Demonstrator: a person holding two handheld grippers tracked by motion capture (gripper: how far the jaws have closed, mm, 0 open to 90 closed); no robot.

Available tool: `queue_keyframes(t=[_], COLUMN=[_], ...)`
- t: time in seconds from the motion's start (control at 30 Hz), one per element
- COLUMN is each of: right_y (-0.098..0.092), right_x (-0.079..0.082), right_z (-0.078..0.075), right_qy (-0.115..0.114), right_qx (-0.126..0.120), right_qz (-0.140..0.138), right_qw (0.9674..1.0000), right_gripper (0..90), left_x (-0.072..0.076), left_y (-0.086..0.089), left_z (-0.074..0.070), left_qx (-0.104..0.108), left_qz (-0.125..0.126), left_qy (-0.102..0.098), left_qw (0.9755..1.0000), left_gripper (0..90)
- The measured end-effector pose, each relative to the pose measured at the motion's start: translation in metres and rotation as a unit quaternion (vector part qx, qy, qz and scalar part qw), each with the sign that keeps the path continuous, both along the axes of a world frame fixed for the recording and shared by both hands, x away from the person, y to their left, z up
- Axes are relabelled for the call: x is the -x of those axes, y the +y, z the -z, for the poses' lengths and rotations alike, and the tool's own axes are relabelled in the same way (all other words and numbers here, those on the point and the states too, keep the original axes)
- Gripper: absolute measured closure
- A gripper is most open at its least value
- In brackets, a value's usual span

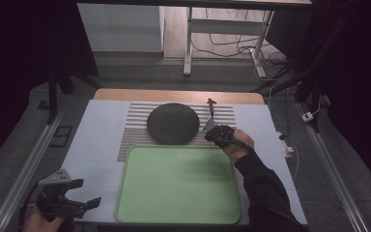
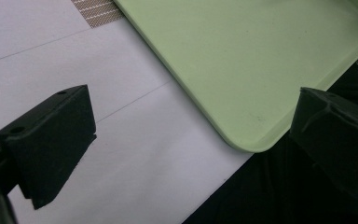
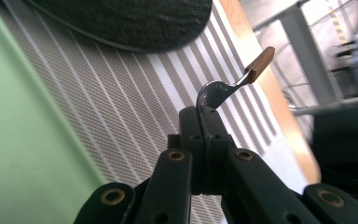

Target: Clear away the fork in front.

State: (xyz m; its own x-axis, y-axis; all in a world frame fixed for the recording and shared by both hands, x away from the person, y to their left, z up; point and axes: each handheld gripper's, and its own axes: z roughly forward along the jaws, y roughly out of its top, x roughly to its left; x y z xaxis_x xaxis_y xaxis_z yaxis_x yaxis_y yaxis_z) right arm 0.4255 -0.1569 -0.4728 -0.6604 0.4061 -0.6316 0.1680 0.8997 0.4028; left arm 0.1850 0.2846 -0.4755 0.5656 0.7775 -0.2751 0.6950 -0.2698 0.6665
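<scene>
Clamped tight on the metal head of a fork (image 3: 214,91), the right gripper's (image 3: 200,116) jaws, pads pressed together with the tines between them. Slim utensil: grey, shiny, curved metal at the gripped end, a narrow neck, then a short brown wooden handle with a squared tip, pointing up and away from the jaws. Lifted clear of the striped placemat (image 3: 135,107), near the bench's far right part, just right of the dark round plate (image 3: 126,21). In the high view, the same fork (image 1: 211,107) as a thin stick with a reddish-brown tip, slanting toward the far edge of the bench (image 1: 101,140), above the right gripper (image 1: 211,126) and the right hand (image 1: 236,142) in a dark sleeve.

Spread wide and holding nothing, the left gripper's (image 2: 191,130) jaws, over the white bench surface at its near left corner, beside the near left corner of the green tray (image 2: 242,56). In the high view, left gripper (image 1: 79,193) low at the bench's near edge, left of the tray (image 1: 125,193).

No readable brand, label or writing anywhere.

Metal sheen and curve of the fork's head plain in the right gripper view; plate's (image 1: 173,123) full round outline and the placemat's (image 1: 130,140) extent plain in the high view; rounded tray lip close up in the left gripper view.
</scene>
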Motion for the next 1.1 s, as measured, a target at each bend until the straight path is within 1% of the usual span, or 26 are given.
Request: queue_keyframes(t=[0.07, 0.13, 0.17, 0.2, 0.23, 0.27, 0.3, 0.37, 0.4, 0.43, 0.47, 0.53, 0.6, 0.63, 0.73, 0.8, 0.87, 0.9, 0.93, 0.97, 1.0, 1.03, 1.07, 1.1], right_y=[-0.005, -0.011, -0.013, -0.016, -0.019, -0.019, -0.025, -0.03, -0.03, -0.032, -0.037, -0.042, -0.048, -0.05, -0.057, -0.062, -0.066, -0.066, -0.07, -0.071, -0.072, -0.074, -0.074, -0.076], right_x=[0.003, 0.005, 0.006, 0.007, 0.008, 0.008, 0.01, 0.012, 0.012, 0.014, 0.018, 0.023, 0.03, 0.032, 0.041, 0.047, 0.054, 0.054, 0.062, 0.066, 0.068, 0.071, 0.071, 0.079], right_z=[-0.005, -0.008, -0.01, -0.012, -0.014, -0.014, -0.019, -0.025, -0.025, -0.027, -0.032, -0.036, -0.039, -0.04, -0.045, -0.048, -0.05, -0.05, -0.052, -0.053, -0.053, -0.053, -0.053, -0.054], right_qy=[0.014, 0.029, 0.031, 0.036, 0.039, 0.039, 0.048, 0.055, 0.055, 0.06, 0.066, 0.074, 0.083, 0.085, 0.096, 0.104, 0.115, 0.115, 0.123, 0.128, 0.131, 0.135, 0.135, 0.146], right_qx=[-0.033, -0.057, -0.065, -0.08, -0.091, -0.091, -0.121, -0.147, -0.147, -0.162, -0.187, -0.206, -0.229, -0.235, -0.264, -0.286, -0.303, -0.303, -0.317, -0.321, -0.324, -0.328, -0.328, -0.337], right_qz=[-0.003, -0.002, -0.001, 0.0, 0.002, 0.002, 0.004, 0.008, 0.008, 0.007, 0.008, 0.006, 0.001, -0.001, -0.007, -0.014, -0.02, -0.02, -0.028, -0.031, -0.035, -0.038, -0.038, -0.043], right_qw=[0.9994, 0.998, 0.9974, 0.9961, 0.9951, 0.9951, 0.9914, 0.9876, 0.9876, 0.985, 0.9802, 0.9757, 0.97, 0.9682, 0.9596, 0.9525, 0.946, 0.946, 0.9401, 0.9379, 0.9365, 0.9341, 0.9341, 0.9292], right_gripper=[90.0, 90.0, 90.0, 90.0, 90.0, 90.0, 90.0, 90.0, 90.0, 90.0, 90.0, 90.0, 90.0, 90.0, 90.0, 90.0, 90.0, 90.0, 90.0, 90.0, 90.0, 90.0, 90.0, 90.0], left_x=[0.0, 0.0, 0.0, 0.0, 0.0, 0.0, 0.001, 0.001, 0.001, 0.001, 0.001, 0.002, 0.002, 0.002, 0.001, 0.0, 0.0, -0.001, -0.001, -0.002, -0.003, -0.004, -0.004, -0.006], left_y=[-0.001, -0.001, -0.001, 0.0, 0.0, 0.0, 0.0, -0.001, -0.001, -0.001, -0.001, -0.001, -0.001, -0.001, -0.003, -0.006, -0.007, -0.008, -0.009, -0.01, -0.01, -0.011, -0.011, -0.012], left_z=[0.0, 0.0, 0.0, 0.0, 0.0, 0.0, 0.0, -0.001, -0.001, -0.001, -0.001, -0.001, -0.001, -0.002, -0.002, -0.003, -0.004, -0.004, -0.005, -0.005, -0.005, -0.006, -0.006, -0.006], left_qx=[-0.002, -0.002, -0.002, -0.002, -0.001, 0.0, -0.001, -0.002, -0.004, -0.004, -0.005, -0.005, -0.003, 0.0, 0.011, 0.017, 0.017, 0.018, 0.018, 0.017, 0.018, 0.021, 0.021, 0.025], left_qz=[0.001, 0.001, 0.001, 0.001, 0.001, 0.001, 0.001, 0.002, 0.002, 0.002, 0.002, 0.003, 0.004, 0.005, 0.011, 0.017, 0.019, 0.02, 0.022, 0.022, 0.027, 0.031, 0.031, 0.035], left_qy=[-0.001, -0.001, -0.001, -0.001, -0.001, -0.002, -0.002, -0.004, -0.005, -0.006, -0.006, -0.008, -0.008, -0.007, -0.01, -0.012, -0.013, -0.014, -0.014, -0.016, -0.019, -0.019, -0.019, -0.018], left_qw=[1.0, 1.0, 1.0, 1.0, 1.0, 1.0, 1.0, 1.0, 1.0, 1.0, 1.0, 1.0, 1.0, 1.0, 0.9998, 0.9996, 0.9996, 0.9995, 0.9995, 0.9995, 0.9993, 0.9991, 0.9991, 0.9989], left_gripper=[0.0, 0.0, 0.0, 0.0, 0.0, 0.0, 0.0, 0.0, 0.0, 0.0, 0.0, 0.0, 0.0, 0.0, 0.0, 0.0, 0.0, 0.0, 0.0, 0.0, 0.0, 0.0, 0.0, 0.0])
